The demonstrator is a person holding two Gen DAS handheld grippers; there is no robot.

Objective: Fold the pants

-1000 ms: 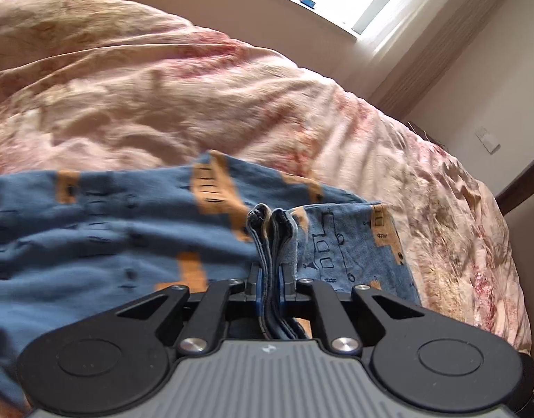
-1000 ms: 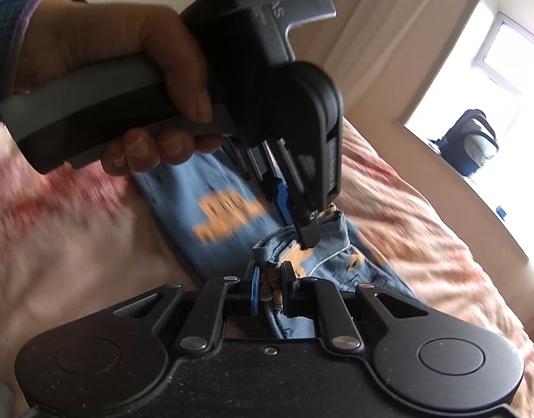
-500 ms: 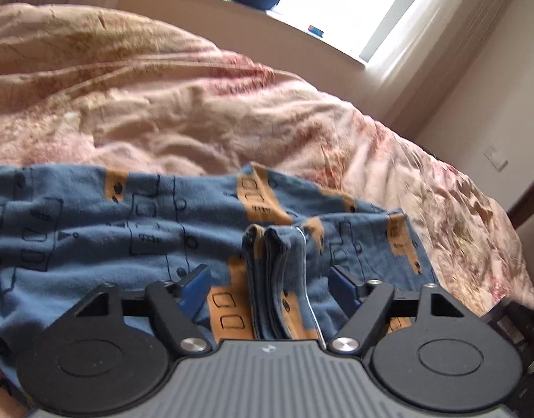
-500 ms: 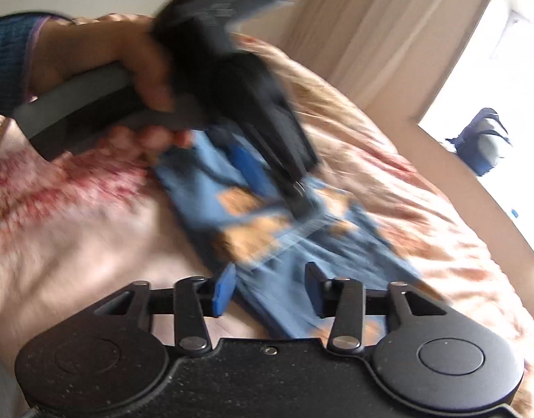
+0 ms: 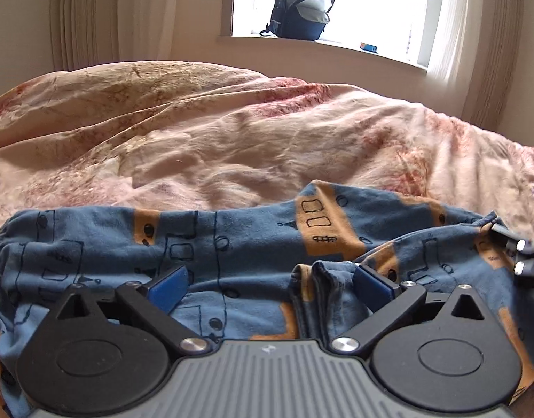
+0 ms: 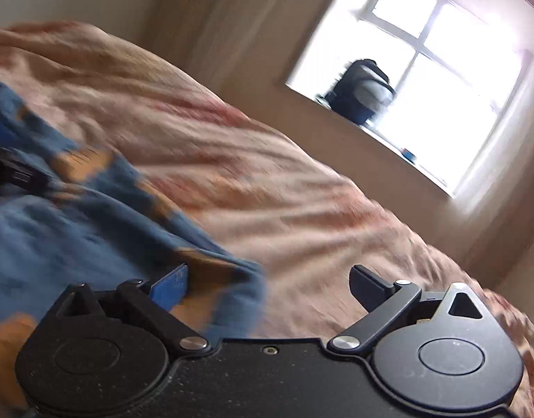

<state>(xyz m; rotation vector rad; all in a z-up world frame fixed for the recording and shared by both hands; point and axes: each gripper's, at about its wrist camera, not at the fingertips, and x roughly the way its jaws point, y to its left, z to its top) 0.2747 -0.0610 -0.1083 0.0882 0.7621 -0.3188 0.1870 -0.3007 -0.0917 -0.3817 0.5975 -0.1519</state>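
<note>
The blue pants (image 5: 232, 244) with orange patches lie folded across the pink bedspread (image 5: 232, 139), elastic waistband at the far left. My left gripper (image 5: 270, 285) is open wide just above them; a bunched fold of cloth (image 5: 322, 278) stands beside its right finger, held by nothing. In the blurred right wrist view the pants (image 6: 75, 226) lie at the left. My right gripper (image 6: 270, 285) is open and empty, over the pants' edge and the bedspread (image 6: 267, 174). Part of the right gripper shows at the right edge of the left wrist view (image 5: 524, 257).
A dark backpack (image 5: 301, 10) stands on the window sill behind the bed, with a small blue item (image 5: 368, 47) beside it. Curtains hang at both sides of the window. The bedspread is rumpled and rises toward the wall.
Both grippers let go of the pants and opened wide. They drew back and tilted up, so the window and backpack now show. The pants dropped flat on the bed.
</note>
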